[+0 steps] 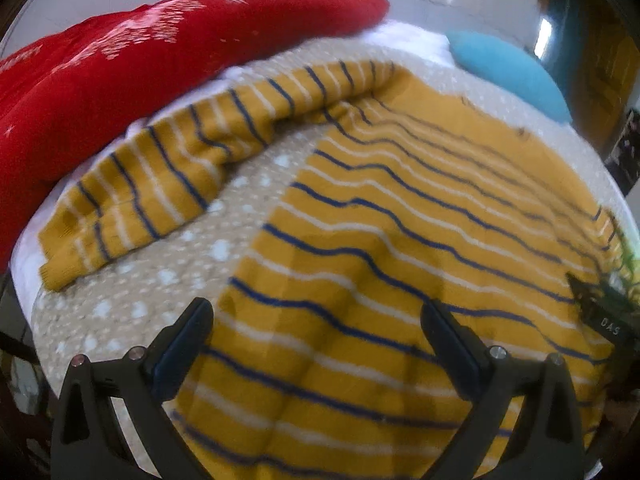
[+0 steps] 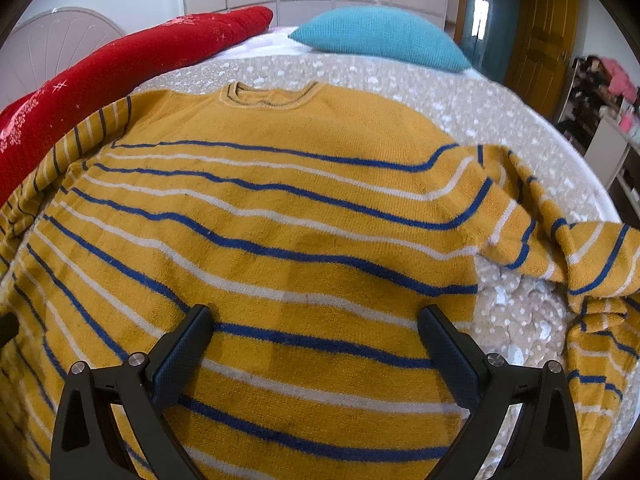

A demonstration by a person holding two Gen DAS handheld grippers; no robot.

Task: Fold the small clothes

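Note:
A mustard-yellow sweater (image 2: 288, 208) with blue and white stripes lies flat on the bed, collar (image 2: 268, 94) at the far side. Its right sleeve (image 2: 576, 256) is bunched at the right. In the left wrist view the sweater's body (image 1: 400, 272) fills the middle and its left sleeve (image 1: 160, 184) stretches out to the left. My left gripper (image 1: 318, 316) is open and empty, hovering over the sweater's lower left part. My right gripper (image 2: 316, 316) is open and empty above the lower middle of the sweater.
The bed has a beige cover with white dots (image 2: 480, 104). A red blanket (image 2: 120, 64) lies along the left, also in the left wrist view (image 1: 140, 60). A teal pillow (image 2: 380, 34) sits at the far end. A wooden door (image 2: 544, 28) and cluttered shelves (image 2: 600, 92) are at the right.

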